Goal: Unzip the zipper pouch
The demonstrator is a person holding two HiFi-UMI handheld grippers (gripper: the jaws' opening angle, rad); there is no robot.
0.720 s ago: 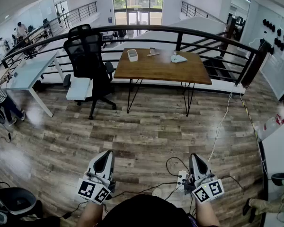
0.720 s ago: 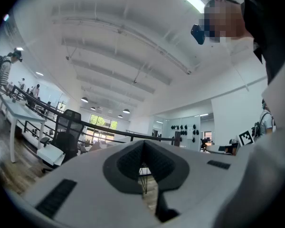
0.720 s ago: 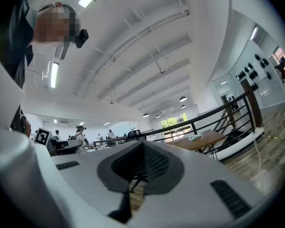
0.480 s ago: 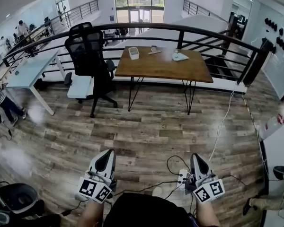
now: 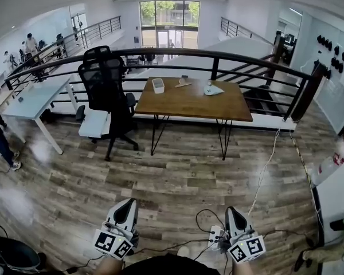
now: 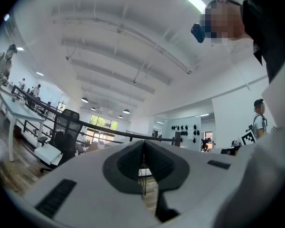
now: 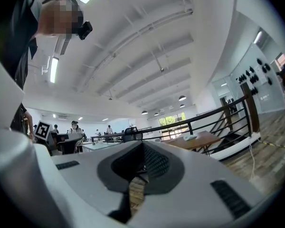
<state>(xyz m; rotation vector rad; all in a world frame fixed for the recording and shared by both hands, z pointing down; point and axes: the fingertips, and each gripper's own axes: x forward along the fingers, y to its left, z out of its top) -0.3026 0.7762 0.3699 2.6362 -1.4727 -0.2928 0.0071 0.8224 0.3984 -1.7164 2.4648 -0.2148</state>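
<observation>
The pale, flat zipper pouch (image 5: 213, 89) lies on the brown wooden desk (image 5: 189, 103) at upper centre, near a small white box (image 5: 158, 85). The left gripper (image 5: 125, 201) and right gripper (image 5: 234, 216) sit at the frame's bottom, well apart from it, jaws together and empty, probably carried idle because the desk is not yet reached.
</observation>
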